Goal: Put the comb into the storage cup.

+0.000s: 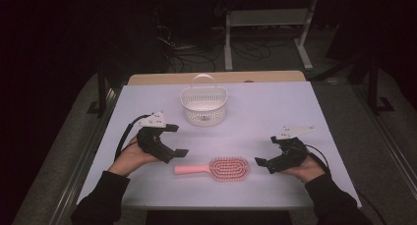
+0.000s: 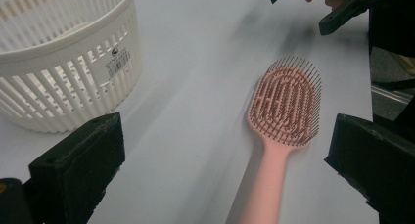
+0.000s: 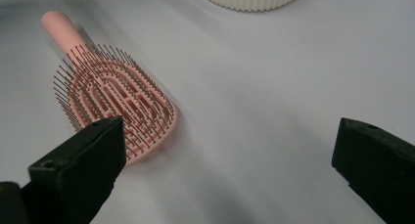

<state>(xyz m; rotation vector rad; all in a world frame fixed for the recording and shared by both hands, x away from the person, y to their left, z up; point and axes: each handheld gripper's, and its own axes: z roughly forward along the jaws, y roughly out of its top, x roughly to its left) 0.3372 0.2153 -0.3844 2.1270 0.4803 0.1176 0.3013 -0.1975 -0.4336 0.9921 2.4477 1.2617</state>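
Note:
A pink hairbrush (image 1: pixel 216 168) lies bristles-up near the table's front edge, handle pointing left. A white slatted basket (image 1: pixel 203 106) with a handle stands empty behind it, mid-table. My left gripper (image 1: pixel 177 140) hovers open just left of the brush handle, nothing between its jaws. My right gripper (image 1: pixel 267 150) is open right of the brush head, also empty. In the left gripper view the brush (image 2: pixel 286 101) lies ahead between the jaws of the left gripper (image 2: pixel 224 136), the basket (image 2: pixel 63 62) at left. In the right gripper view the brush (image 3: pixel 117 101) lies by the left jaw of the right gripper (image 3: pixel 230 133).
The white table (image 1: pixel 275 107) has bare room to the right of the basket and along its far side. A wooden strip (image 1: pixel 216 77) edges the back. Beyond it, on the dark floor, are cables and a white stand (image 1: pixel 268 18).

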